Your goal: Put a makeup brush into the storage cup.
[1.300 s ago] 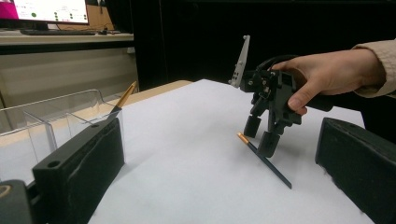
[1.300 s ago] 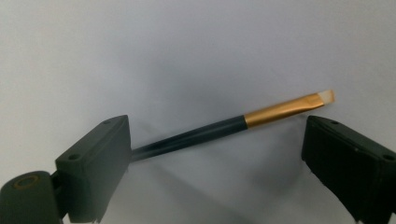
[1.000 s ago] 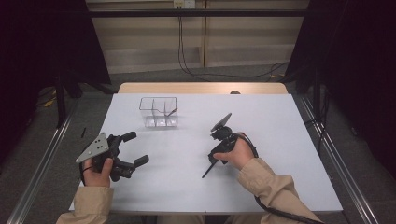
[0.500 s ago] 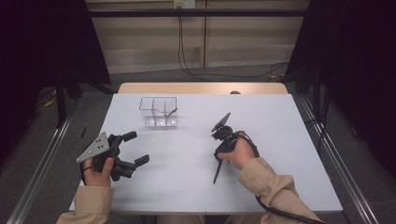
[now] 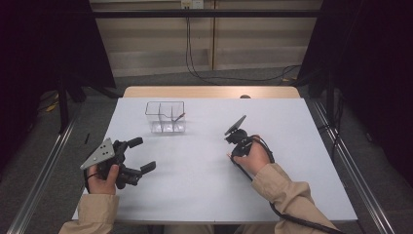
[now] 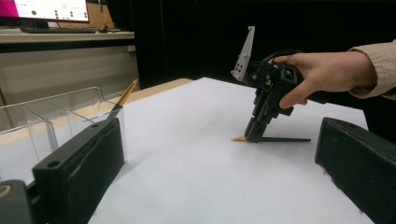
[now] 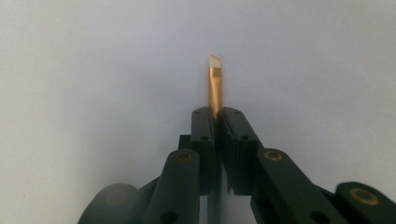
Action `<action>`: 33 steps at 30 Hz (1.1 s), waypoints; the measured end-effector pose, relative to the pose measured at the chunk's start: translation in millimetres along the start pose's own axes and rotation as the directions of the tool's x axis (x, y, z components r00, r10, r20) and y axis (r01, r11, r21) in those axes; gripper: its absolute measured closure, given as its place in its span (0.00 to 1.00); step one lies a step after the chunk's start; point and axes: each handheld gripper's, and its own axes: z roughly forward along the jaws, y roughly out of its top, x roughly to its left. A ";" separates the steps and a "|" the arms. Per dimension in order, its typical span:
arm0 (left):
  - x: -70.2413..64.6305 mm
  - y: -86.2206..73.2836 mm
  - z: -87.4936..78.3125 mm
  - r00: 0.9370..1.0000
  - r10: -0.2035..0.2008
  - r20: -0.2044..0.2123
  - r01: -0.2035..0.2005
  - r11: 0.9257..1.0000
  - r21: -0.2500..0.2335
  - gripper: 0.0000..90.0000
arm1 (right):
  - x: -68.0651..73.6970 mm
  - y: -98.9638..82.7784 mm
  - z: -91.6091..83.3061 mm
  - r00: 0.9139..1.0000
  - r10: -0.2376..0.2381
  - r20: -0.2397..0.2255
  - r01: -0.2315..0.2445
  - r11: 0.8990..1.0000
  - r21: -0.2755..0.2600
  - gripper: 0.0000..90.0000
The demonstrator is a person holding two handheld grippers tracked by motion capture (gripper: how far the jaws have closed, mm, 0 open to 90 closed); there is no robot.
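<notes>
A thin black pen point(image 6: 280, 139) with a gold end point(image 7: 215, 91) and a white tip lies flat on the white table point(image 5: 204, 195). My right gripper point(image 5: 233, 157) points down at it, and its jaws have just been closing onto the pen. In the right gripper view the gripper point(image 7: 217, 119) is shut on the pen just behind the gold end. Over at the left, my left gripper point(image 5: 142, 155) rests open and holds nothing, its fingers point(image 6: 84, 154) wide apart. A clear divided box point(image 5: 165, 117) at the back holds a second gold-ended pen point(image 5: 179, 117).
Metal rails point(image 5: 44, 185) run along both sides of the table. Cables point(image 5: 214, 75) lie on the floor behind it. A monitor point(image 6: 46, 9) stands far off in the left gripper view. The right gripper's cable point(image 5: 287, 217) trails under the right sleeve.
The right gripper's jaws have closed on the pen, which earlier lay slanted beneath the open jaws. The left gripper has not moved.
</notes>
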 end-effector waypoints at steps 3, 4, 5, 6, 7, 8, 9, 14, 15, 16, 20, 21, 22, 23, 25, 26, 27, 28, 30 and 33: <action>-0.2 0.3 0.3 1.000 0.004 0.000 -0.004 1.000 0.002 0.01 | -0.6 -1.1 -0.5 1.000 0.008 -0.015 -0.008 1.000 0.000 0.89; 0.1 0.4 0.2 1.000 0.007 -0.001 -0.007 1.000 0.003 0.01 | -0.5 -1.5 -0.9 1.000 0.011 -0.021 -0.011 1.000 0.002 0.88; 0.2 0.3 0.1 1.000 0.004 -0.002 -0.004 1.000 0.001 0.01 | -0.5 -2.0 -1.3 1.000 0.011 -0.025 -0.011 1.000 0.006 0.87; 0.3 0.2 0.0 1.000 0.003 -0.003 -0.003 1.000 0.002 0.01 | -0.1 -2.7 -1.7 1.000 0.008 -0.029 -0.008 1.000 0.007 0.87; 0.3 0.3 0.0 1.000 0.005 -0.004 -0.005 1.000 0.003 0.01 | 0.5 -3.6 -1.8 1.000 0.004 -0.029 -0.004 1.000 0.009 0.86; 0.3 0.3 0.0 1.000 0.005 -0.004 -0.005 1.000 0.003 0.01 | 1.1 -4.7 -2.6 0.999 0.007 -0.036 -0.007 1.000 0.014 0.85; 0.2 0.3 0.0 1.000 0.005 -0.004 -0.005 1.000 0.003 0.01 | 1.1 -5.5 -3.3 0.999 0.005 -0.036 -0.004 1.000 0.010 0.85; -0.4 1.1 0.4 1.000 0.012 -0.003 -0.012 1.000 0.008 0.01 | 2.8 -10.4 -6.3 0.999 0.001 -0.037 0.000 1.000 0.023 0.84; -0.6 1.1 0.7 1.000 0.011 -0.003 -0.011 1.000 0.006 0.01 | 2.6 -11.3 -6.3 0.999 -0.005 -0.033 0.006 1.000 0.020 0.84; -0.8 1.4 0.7 1.000 0.013 -0.005 -0.013 1.000 0.008 0.01 | 2.2 -12.4 -6.3 1.000 -0.010 -0.029 0.011 1.000 0.015 0.84; -1.1 1.5 0.8 1.000 0.010 -0.002 -0.010 1.000 0.007 0.01 | 0.3 -17.8 -7.1 1.000 -0.016 -0.018 0.016 0.999 0.033 0.83; -1.0 1.6 0.8 1.000 0.014 -0.004 -0.014 1.000 0.008 0.01 | -0.2 -19.2 -7.5 1.000 -0.012 -0.019 0.013 0.999 0.039 0.83; -0.9 1.6 0.8 1.000 0.014 -0.005 -0.014 1.000 0.007 0.01 | -0.8 -20.7 -7.5 1.000 -0.010 -0.019 0.011 0.999 0.043 0.83; -0.9 1.6 0.9 1.000 0.012 -0.004 -0.012 1.000 0.007 0.01 | -1.9 -22.1 -7.4 1.000 -0.015 -0.018 0.016 0.999 0.036 0.83; -1.2 1.9 1.4 1.000 0.012 -0.006 -0.012 1.000 0.008 0.01 | -2.5 -23.8 -8.3 1.000 -0.012 -0.020 0.013 0.999 0.041 0.82; -1.2 2.0 1.6 1.000 0.012 -0.005 -0.012 1.000 0.007 0.01 | -2.5 -24.7 -8.3 1.000 -0.014 -0.022 0.015 0.999 0.041 0.82; -1.3 2.0 1.8 1.000 0.014 -0.006 -0.014 1.000 0.008 0.01 | -2.6 -25.6 -8.7 1.000 -0.018 -0.022 0.018 0.999 0.044 0.82; -1.4 2.0 2.0 1.000 0.016 -0.007 -0.016 1.000 0.009 0.01 | -2.5 -26.5 -9.0 1.000 -0.021 -0.021 0.022 0.999 0.046 0.82; -1.6 1.7 2.3 1.000 0.013 -0.006 -0.012 1.000 0.009 0.01 | -1.7 -28.8 -9.6 1.000 -0.018 -0.023 0.019 0.999 0.050 0.82; -1.7 1.8 2.2 1.000 0.014 -0.007 -0.014 1.000 0.011 0.01 | -1.7 -32.3 -10.6 0.999 -0.035 -0.019 0.037 0.998 0.058 0.82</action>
